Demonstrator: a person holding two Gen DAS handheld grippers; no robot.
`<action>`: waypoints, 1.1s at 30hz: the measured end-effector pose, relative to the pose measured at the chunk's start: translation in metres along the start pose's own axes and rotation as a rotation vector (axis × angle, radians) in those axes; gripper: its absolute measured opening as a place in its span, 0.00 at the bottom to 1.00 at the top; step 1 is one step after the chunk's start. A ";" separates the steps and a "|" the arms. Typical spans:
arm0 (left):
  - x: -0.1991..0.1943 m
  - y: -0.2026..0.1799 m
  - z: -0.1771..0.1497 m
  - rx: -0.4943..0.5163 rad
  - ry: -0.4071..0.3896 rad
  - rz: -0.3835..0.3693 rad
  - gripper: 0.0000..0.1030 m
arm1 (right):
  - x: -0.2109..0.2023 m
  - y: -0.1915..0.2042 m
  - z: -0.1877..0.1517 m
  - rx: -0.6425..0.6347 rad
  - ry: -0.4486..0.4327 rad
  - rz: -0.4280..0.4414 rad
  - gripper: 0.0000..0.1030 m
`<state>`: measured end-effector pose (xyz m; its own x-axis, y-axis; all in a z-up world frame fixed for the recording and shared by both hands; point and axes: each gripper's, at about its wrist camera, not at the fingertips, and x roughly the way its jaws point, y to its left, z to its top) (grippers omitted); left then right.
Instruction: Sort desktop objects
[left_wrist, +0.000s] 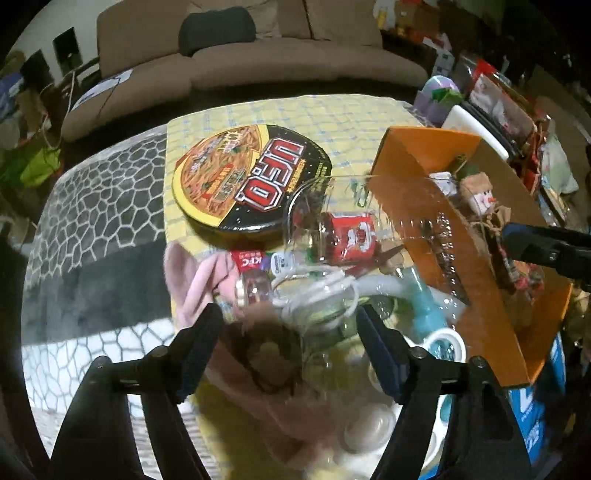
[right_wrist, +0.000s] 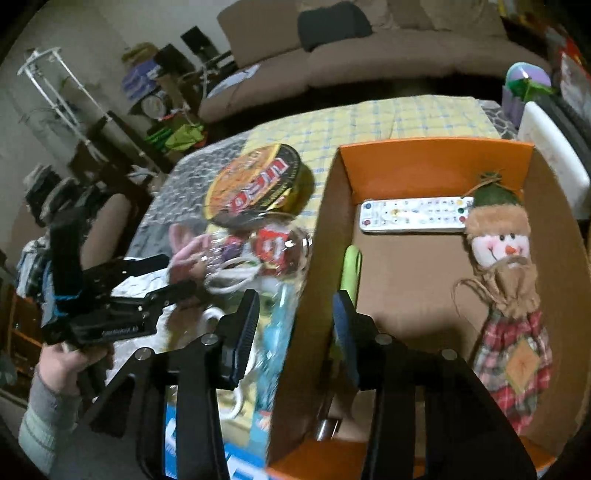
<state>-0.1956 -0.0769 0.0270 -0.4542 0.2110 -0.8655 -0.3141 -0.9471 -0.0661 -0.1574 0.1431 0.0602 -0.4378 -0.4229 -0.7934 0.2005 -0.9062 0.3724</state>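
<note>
Dim indoor light, dark fisheye corners with bent edges; motion blur smears the near clutter, glare on clear plastic (left_wrist: 369, 206).

A lived-in home living room: a brown sectional sofa (left_wrist: 229, 55) stands behind a table (right_wrist: 424, 110) under a yellow checked cloth, clutter piled along the walls.

The worktop (right_wrist: 424, 110) wore a yellow checked cloth (left_wrist: 332, 118) — on it sat a noodle bowl (left_wrist: 247, 181) and an orange cardboard box (right_wrist: 424, 162).

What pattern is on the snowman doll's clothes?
Red plaid on the snowman doll, clearest in the right wrist view.
</note>
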 end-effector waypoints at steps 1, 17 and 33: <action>0.002 -0.001 0.002 0.001 -0.004 -0.004 0.71 | 0.006 -0.001 0.002 0.001 0.001 -0.002 0.39; 0.012 -0.007 0.004 0.010 -0.010 -0.002 0.71 | 0.029 0.020 0.007 -0.054 0.000 -0.024 0.38; -0.036 -0.006 0.020 -0.049 -0.149 -0.092 0.34 | -0.026 0.037 0.023 -0.103 -0.167 0.008 0.21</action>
<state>-0.1937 -0.0738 0.0682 -0.5449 0.3277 -0.7718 -0.3205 -0.9320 -0.1694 -0.1588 0.1205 0.1063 -0.5733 -0.4310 -0.6968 0.2893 -0.9022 0.3201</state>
